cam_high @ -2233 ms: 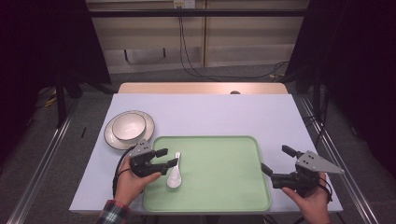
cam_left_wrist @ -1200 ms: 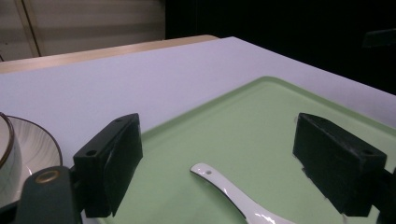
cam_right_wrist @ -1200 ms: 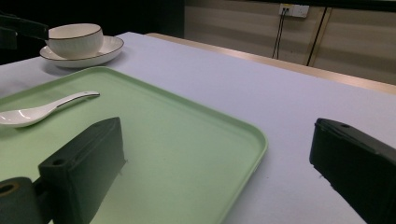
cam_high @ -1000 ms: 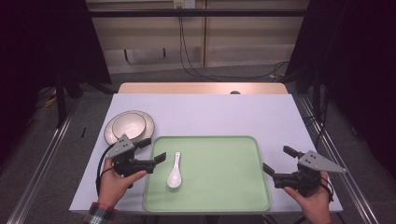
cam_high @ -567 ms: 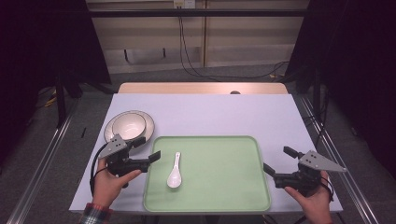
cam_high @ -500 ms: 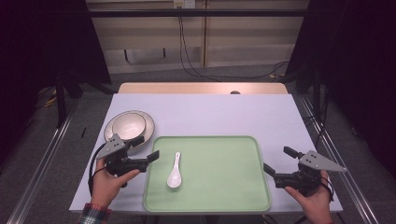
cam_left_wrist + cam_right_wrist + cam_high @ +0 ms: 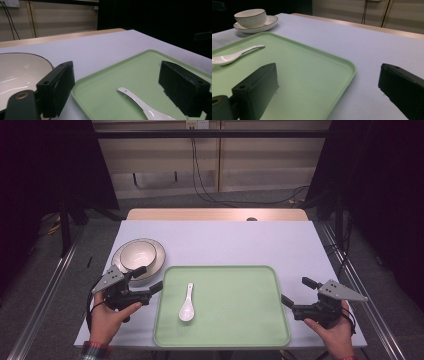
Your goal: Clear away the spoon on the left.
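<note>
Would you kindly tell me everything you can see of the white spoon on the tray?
The white spoon is a glossy, ceramic-looking soup spoon with a short handle and a deep bowl. A small hole shows near the handle's end. It lies flat in the left part of the green tray, hollow side up, bowl toward the person and handle pointing away. It touches the tray alone; the left tongs are open beside the tray's left edge, apart from it.

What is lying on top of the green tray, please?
On the green tray lies a single white spoon, in its left part, with the bowl end toward the person. The rest of the tray's surface is bare. Whatever is beneath the tray is covered by it.
</note>
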`<state>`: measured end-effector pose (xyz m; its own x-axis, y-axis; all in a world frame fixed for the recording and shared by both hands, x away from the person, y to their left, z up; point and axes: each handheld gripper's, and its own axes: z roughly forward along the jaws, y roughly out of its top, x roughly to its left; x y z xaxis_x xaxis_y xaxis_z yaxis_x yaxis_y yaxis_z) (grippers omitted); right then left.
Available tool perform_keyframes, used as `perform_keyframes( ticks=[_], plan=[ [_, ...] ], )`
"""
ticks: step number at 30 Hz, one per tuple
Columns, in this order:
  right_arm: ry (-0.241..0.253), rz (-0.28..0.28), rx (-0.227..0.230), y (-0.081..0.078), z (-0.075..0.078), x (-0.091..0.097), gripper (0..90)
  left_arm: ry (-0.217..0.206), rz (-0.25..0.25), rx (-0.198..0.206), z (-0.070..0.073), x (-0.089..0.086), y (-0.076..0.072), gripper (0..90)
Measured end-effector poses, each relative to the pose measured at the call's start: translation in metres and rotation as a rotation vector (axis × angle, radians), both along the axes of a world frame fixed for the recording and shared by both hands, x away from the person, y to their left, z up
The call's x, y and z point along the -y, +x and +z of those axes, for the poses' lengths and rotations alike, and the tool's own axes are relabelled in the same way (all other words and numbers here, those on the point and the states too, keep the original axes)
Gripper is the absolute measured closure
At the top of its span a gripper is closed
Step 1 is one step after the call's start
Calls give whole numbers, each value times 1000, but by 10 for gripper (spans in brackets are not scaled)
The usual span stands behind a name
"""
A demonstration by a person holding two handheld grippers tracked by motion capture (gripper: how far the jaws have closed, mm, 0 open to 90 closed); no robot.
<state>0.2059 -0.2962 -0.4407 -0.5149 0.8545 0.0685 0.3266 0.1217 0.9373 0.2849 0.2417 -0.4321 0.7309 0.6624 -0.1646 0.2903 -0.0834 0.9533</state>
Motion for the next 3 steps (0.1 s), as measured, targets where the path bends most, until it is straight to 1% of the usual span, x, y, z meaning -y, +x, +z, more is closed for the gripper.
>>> perform_keyframes(
  ticks=[1,2,3],
  plan=[
    [-3,0,-3,1,-1,0,19,7,-6,2,0,-1,0,133],
    [-3,0,-8,2,-1,-1,18,-4,3,1,-1,-2,-1,133],
    [-5,0,-12,4,-2,-1,17,4,-3,-2,-1,-3,-2,132]
  ],
)
